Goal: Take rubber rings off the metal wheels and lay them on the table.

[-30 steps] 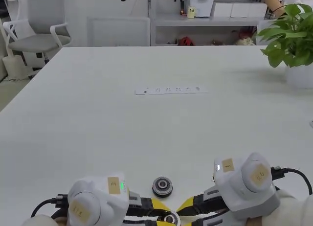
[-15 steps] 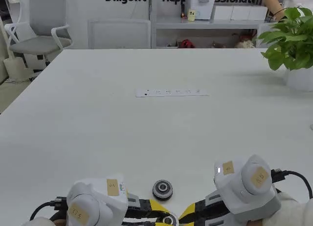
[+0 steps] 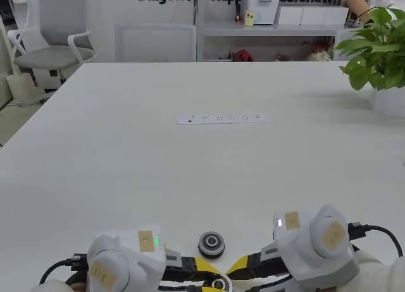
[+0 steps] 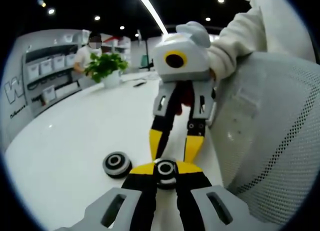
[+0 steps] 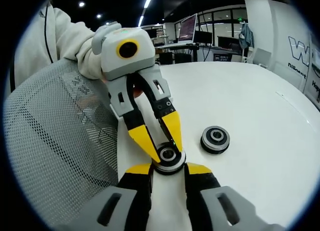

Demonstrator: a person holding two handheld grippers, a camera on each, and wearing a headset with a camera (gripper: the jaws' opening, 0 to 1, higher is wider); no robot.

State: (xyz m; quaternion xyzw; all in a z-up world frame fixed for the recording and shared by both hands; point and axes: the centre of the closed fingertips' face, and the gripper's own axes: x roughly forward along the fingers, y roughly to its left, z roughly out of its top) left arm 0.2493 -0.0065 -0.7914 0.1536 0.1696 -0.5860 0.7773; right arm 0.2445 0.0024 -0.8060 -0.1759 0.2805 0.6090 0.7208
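Note:
A metal wheel with a black rubber ring (image 4: 165, 172) (image 5: 168, 157) (image 3: 219, 284) hangs between both grippers at the table's near edge. My left gripper (image 4: 165, 167) is shut on it. My right gripper (image 5: 168, 168) meets it from the opposite side, yellow tips pressed against the wheel's black rim. Seen from the head, the left gripper (image 3: 212, 280) and right gripper (image 3: 231, 274) touch tips at the bottom edge. A second wheel (image 3: 211, 244) (image 4: 117, 164) (image 5: 215, 139), ring still on, lies flat on the table just beyond them.
A white power strip (image 3: 221, 119) lies mid-table. A potted plant (image 3: 376, 48) stands at the far right edge. A mesh chair back (image 5: 60, 141) is close behind the grippers. Shelves and an office chair (image 3: 47, 48) stand past the table.
The grippers stay locked on the same wheel. My right gripper has shifted slightly left and down. The loose wheel has not moved.

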